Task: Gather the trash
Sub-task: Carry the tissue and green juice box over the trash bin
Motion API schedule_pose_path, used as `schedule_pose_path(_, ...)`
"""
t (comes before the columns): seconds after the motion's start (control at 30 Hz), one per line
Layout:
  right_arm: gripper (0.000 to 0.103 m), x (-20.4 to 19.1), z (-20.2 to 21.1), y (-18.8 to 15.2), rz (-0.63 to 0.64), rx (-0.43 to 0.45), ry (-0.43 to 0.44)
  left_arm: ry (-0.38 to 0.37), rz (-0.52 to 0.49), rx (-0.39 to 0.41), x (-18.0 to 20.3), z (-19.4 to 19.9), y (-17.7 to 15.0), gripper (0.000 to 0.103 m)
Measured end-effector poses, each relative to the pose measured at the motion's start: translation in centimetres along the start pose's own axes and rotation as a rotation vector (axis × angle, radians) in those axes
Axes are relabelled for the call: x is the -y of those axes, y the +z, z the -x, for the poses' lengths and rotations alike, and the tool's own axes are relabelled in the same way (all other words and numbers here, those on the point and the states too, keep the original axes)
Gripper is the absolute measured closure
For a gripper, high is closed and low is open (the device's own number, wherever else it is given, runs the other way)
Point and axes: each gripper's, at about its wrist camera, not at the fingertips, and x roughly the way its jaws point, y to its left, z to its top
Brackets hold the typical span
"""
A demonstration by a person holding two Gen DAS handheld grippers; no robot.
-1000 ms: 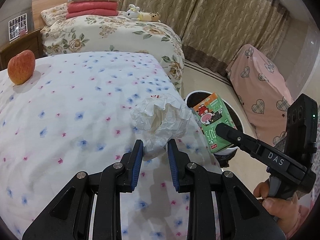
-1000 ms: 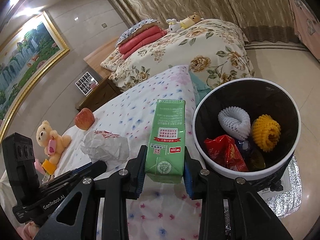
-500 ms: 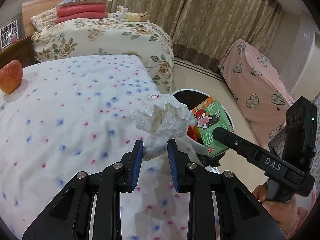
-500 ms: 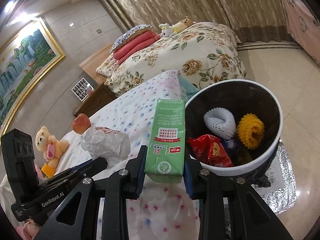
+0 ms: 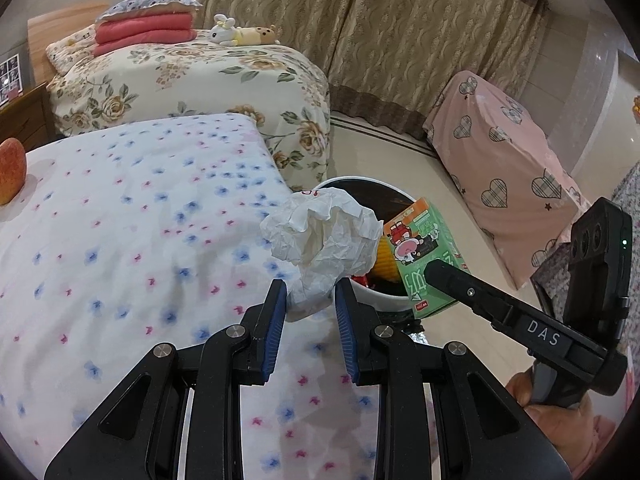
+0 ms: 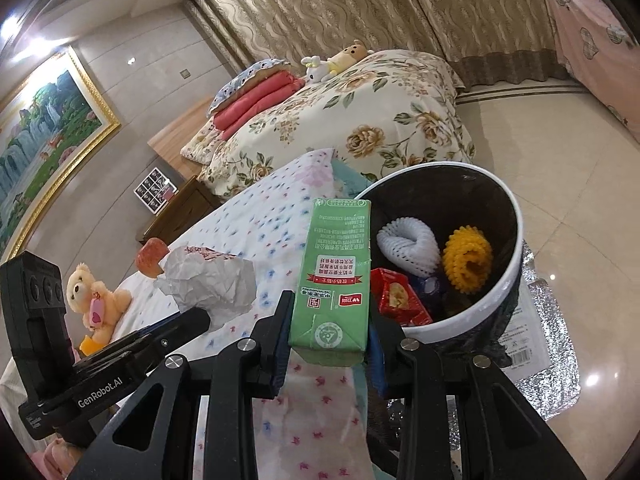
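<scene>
Two beds fill most of the room. A flowery bed [image 5: 192, 80] sits far back at 11 o'clock in the left wrist view, with red pillows [image 5: 144, 34] and a soft toy [image 5: 240, 36] on top. The near bed [image 5: 120, 240] has a white sheet with little blue and pink flowers, and it spreads from 9 o'clock down to 6 o'clock. Curtains [image 5: 380, 32] hang along the back at 12 o'clock. A pink cover with hearts [image 5: 504, 160] is at 2 o'clock.

On the floor just past the near bed's corner stands the bin [image 6: 508, 280], at 3 o'clock in the right wrist view. Inside it lie a white foam net [image 6: 408, 246], a yellow net [image 6: 468, 260] and a red wrapper [image 6: 394, 298]. A silver bag [image 6: 552, 352] lies on the floor by the bin.

An apple [image 5: 10, 170] rests on the sheet at 9 o'clock, well apart from the bin. A teddy [image 6: 96, 300] sits on the sheet too.

The left gripper [image 5: 310, 320] squeezes a crumpled paper [image 5: 324, 248] and holds it up beside the bin's rim. The right gripper [image 6: 328, 344] squeezes a green carton [image 6: 332, 276], standing upright, just beside the bin at its left edge. The paper and carton sit close together, both by the near side of the bin.
</scene>
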Motion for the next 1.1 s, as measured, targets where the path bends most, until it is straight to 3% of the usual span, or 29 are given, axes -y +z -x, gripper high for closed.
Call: schedule_pose_path(1.1,0.07,2.1,0.7,1.0,-0.036,0.026,-0.036,-0.03,-0.063,-0.02,2.8,-3.2,1.6,0.079)
